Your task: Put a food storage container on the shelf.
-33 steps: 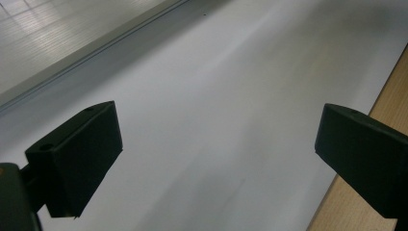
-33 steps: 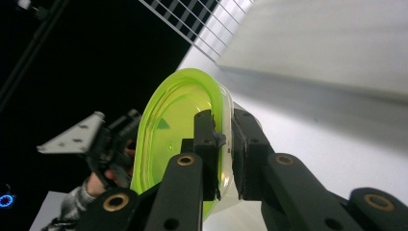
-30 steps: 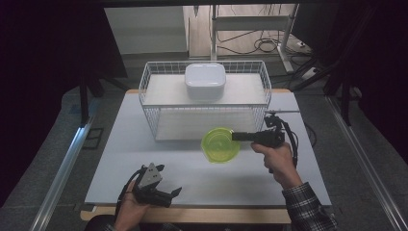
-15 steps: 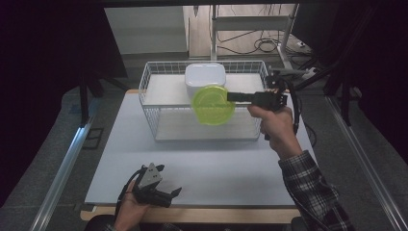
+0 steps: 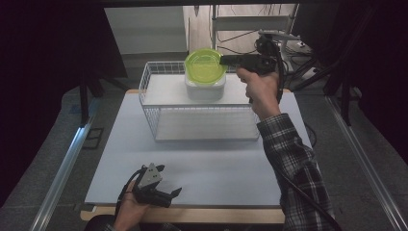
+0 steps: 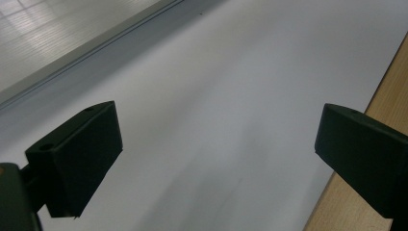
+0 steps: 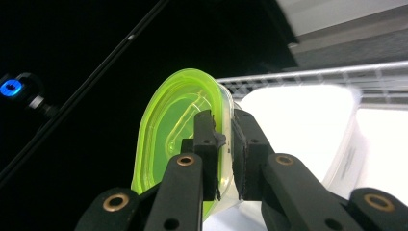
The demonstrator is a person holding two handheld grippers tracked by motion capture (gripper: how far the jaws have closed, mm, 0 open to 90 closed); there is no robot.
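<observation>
Above white tub | right gripper fingers pinch green lid | left gripper fingers wide, empty

Green lid hides white container (top only).

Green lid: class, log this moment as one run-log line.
right gripper: shut on green lid | lid: above white box in wire basket | left gripper: open, on table
</observation>
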